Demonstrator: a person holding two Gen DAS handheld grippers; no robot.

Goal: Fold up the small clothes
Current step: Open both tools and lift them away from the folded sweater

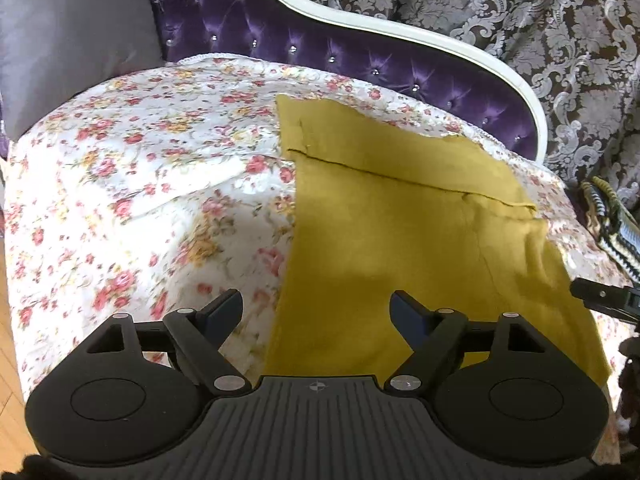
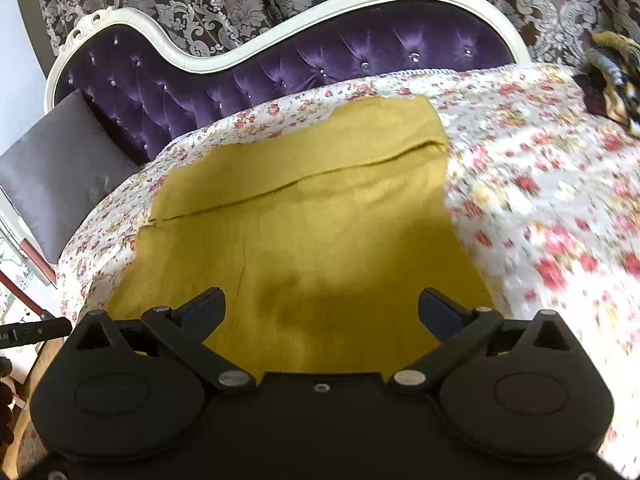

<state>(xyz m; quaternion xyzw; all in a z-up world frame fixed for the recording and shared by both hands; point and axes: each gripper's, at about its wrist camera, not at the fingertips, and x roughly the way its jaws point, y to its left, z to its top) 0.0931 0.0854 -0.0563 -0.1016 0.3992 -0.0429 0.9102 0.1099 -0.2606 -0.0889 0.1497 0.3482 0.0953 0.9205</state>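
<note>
A mustard-yellow garment [image 1: 400, 232] lies flat on the floral cover [image 1: 140, 184] of the sofa, with a fold line across its far part. My left gripper [image 1: 316, 312] is open and empty, held over the garment's near left edge. In the right wrist view the same garment [image 2: 304, 216] fills the middle. My right gripper [image 2: 322, 308] is open and empty, held over the garment's near edge. The tip of the right gripper shows at the right edge of the left wrist view [image 1: 604, 298].
A purple tufted sofa back [image 2: 320, 60] with a white frame runs behind. A grey cushion [image 2: 60, 176] sits at the left end. A striped knitted item [image 2: 612, 76] lies at the right end. Patterned curtains [image 1: 540, 20] hang behind. Wooden floor [image 1: 6, 360] lies at the left.
</note>
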